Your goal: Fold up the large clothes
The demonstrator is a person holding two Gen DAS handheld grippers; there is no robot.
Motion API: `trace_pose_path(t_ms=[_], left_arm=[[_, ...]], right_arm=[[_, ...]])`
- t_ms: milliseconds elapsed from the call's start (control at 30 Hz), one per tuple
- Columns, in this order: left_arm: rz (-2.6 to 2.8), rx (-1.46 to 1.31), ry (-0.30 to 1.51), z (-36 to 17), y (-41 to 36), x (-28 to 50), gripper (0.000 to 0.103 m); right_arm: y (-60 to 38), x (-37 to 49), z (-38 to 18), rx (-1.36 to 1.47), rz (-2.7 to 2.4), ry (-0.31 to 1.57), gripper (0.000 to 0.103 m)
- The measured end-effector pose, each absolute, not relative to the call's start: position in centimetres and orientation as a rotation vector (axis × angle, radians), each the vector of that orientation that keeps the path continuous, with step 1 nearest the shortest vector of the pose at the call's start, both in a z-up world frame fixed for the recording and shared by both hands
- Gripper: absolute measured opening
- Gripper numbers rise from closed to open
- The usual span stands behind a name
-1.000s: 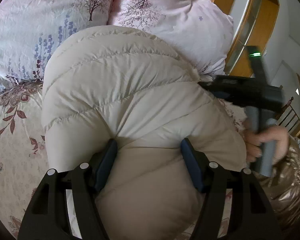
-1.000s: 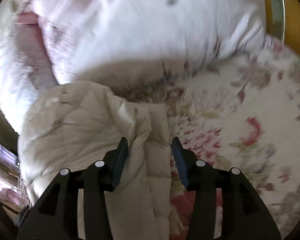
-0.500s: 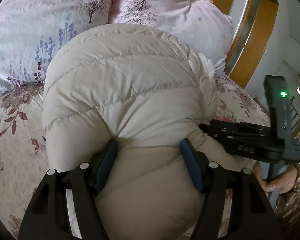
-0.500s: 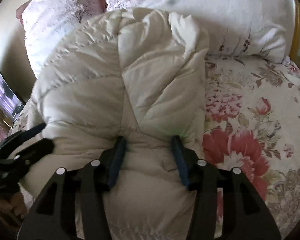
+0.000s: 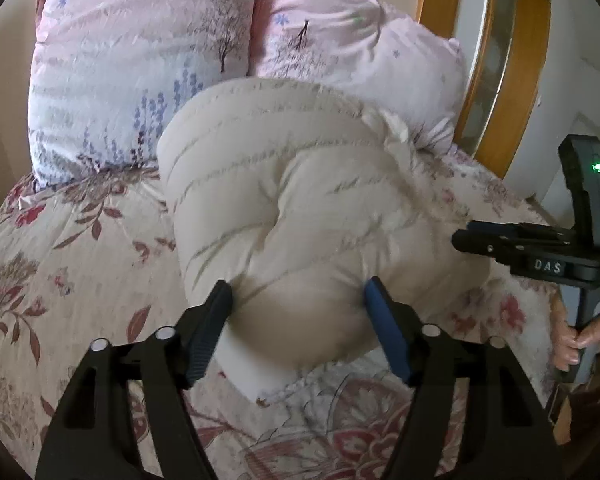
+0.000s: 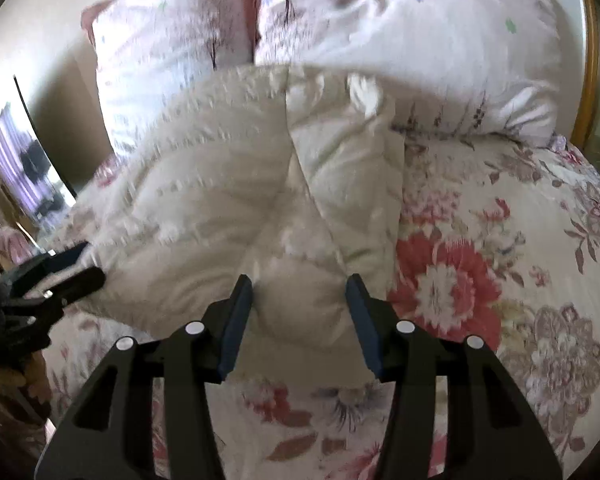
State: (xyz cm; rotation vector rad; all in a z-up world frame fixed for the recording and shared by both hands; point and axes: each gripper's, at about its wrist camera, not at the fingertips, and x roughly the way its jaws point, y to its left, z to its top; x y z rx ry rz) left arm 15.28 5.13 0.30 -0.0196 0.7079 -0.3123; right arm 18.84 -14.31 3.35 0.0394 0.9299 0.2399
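Note:
A cream quilted down jacket [image 5: 284, 184] lies bundled on the floral bedspread [image 5: 80, 264], its far end against the pillows. My left gripper [image 5: 298, 300] has the near bulge of the jacket between its blue pads, which still dent the fabric while the jaws are opening. In the right wrist view the jacket [image 6: 228, 184] fills the middle, and my right gripper [image 6: 300, 296] is shut on a puffy fold at its near right edge. The right gripper's body [image 5: 532, 252] shows at the right edge of the left view, held by a hand [image 5: 576, 340].
Two pink floral pillows [image 5: 140, 60] [image 5: 352, 52] stand behind the jacket at the head of the bed. A wooden-framed door or cabinet [image 5: 496, 60] is at the far right. Bedspread [image 6: 500, 260] lies open to the right of the jacket.
Both grippers have pulled back toward the bed's near side with the jacket, which now sits lower and farther from the pillows. More bedspread shows in front. The right gripper rolled upright.

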Motion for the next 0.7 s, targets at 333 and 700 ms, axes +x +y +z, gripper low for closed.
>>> trace_pose_path(t_ms=[333,700], left_arm=[[-0.28,-0.008,0.778,-1.8,5.1,16.7,0.082],[-0.181,-0.072,0.65,-0.1,6.3,12.9,0.102]], right_arm=[[-13.3,19.9,0.0,0.011,0.195,1.024,0.052],[-13.8,17.3,2.7,0.033,0.148,0.914,0.096]])
